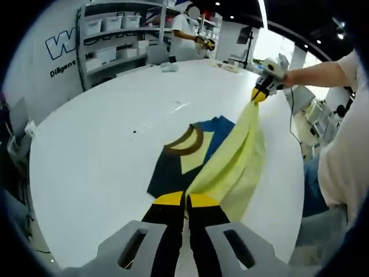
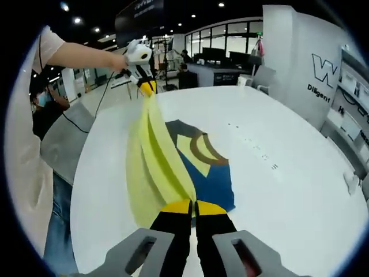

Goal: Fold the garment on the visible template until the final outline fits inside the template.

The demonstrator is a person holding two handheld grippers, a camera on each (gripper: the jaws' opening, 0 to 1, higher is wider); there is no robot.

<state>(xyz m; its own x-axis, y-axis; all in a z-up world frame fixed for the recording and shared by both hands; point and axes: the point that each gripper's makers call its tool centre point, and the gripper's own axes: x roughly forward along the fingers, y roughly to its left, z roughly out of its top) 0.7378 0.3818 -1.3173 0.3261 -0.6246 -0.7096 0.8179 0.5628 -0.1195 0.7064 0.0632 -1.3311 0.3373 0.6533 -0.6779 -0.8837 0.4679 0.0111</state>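
We are clamping the garment (image 1: 230,164) in both tongs, left tongs (image 1: 185,201) and right tongs (image 2: 194,206) each pinching one end of its lifted yellow edge, stretched taut above the counter (image 1: 98,167). The rest is lying beneath. We are judging that uneven lowering could bunch the fold, or a slack pinch could drop a corner.

Yellow garment (image 1: 233,158) lifted taut, navy-blue template (image 1: 173,167) flat beneath

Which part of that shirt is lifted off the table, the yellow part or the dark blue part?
The yellow part: it hangs stretched between the left claw and right claw, while the dark blue part lies flat on the table.
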